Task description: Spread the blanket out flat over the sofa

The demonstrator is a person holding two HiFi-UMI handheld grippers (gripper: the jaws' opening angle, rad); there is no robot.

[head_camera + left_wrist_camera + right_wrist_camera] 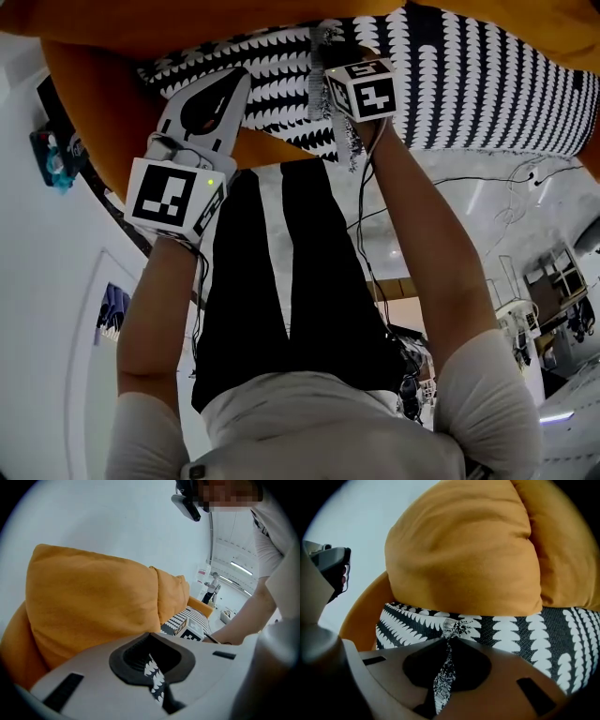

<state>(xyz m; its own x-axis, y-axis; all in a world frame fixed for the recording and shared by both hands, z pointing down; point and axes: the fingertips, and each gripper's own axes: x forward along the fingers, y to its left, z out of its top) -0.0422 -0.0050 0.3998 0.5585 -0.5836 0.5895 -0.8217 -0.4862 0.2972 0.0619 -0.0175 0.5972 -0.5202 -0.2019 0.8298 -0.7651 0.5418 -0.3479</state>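
Your left gripper (157, 686) has its jaws pinched tight on a thin strip of the black-and-white blanket (189, 614). Your right gripper (445, 677) is likewise clamped on a gathered fold of it. Beyond the jaws, the blanket lies across the seat of the orange sofa (89, 112) and runs up to the back cushions (464, 550).

You appear to be at the grasp stage, with both holds made on the near edge. Next, I'd judge, you should draw the two holds apart and pull the cloth taut to take out the bunching.

Only the head view shows how near each other your two grips sit. Only the right gripper view shows the cloth puckered at the pinch.
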